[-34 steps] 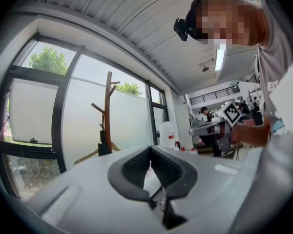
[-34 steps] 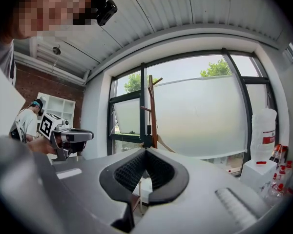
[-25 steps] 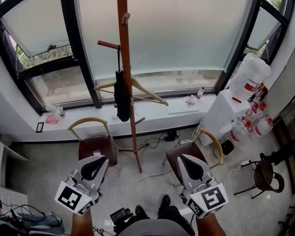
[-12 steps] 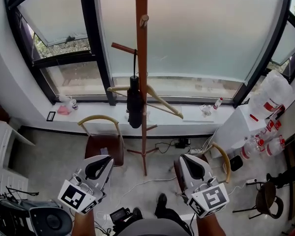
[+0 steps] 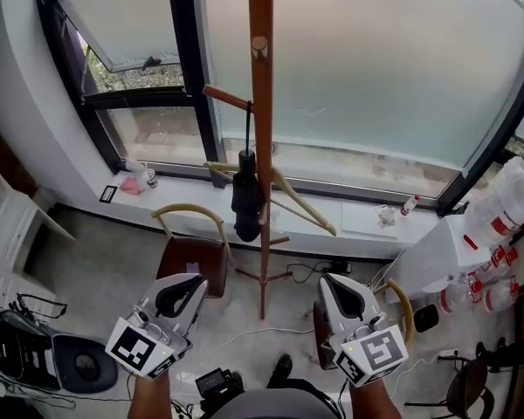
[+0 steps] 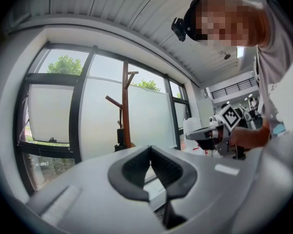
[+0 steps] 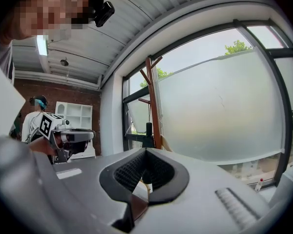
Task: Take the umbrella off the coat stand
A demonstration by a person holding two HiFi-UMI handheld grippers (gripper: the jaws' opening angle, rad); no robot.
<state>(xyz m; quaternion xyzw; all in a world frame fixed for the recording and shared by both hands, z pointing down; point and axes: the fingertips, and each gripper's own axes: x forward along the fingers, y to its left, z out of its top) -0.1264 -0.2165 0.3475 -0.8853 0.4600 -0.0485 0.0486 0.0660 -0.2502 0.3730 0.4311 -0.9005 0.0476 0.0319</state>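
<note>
A tall brown wooden coat stand [image 5: 262, 147] rises in front of the window. A folded black umbrella [image 5: 244, 201] hangs by its strap from a side peg [image 5: 227, 97], close against the pole. My left gripper [image 5: 190, 280] and right gripper [image 5: 331, 280] are held low, well short of the stand, one on each side of its base. Both are shut with nothing between their fingers. The left gripper view shows its jaws [image 6: 149, 150] closed, with the stand [image 6: 125, 106] and umbrella [image 6: 120, 136] far ahead. In the right gripper view the closed gripper [image 7: 145, 152] points at the umbrella [image 7: 148, 129].
Two chairs with curved wooden backs [image 5: 189, 251] [image 5: 396, 297] stand either side of the stand's feet. A wooden hanger [image 5: 301, 206] hangs on the stand. A white water dispenser [image 5: 437, 260] with bottles is at the right, and cables lie on the floor. Another person [image 7: 35, 116] stands far left.
The stand and umbrella have grown larger and shifted right in the head view as I came closer. Both grippers stayed shut and kept their places before me.
</note>
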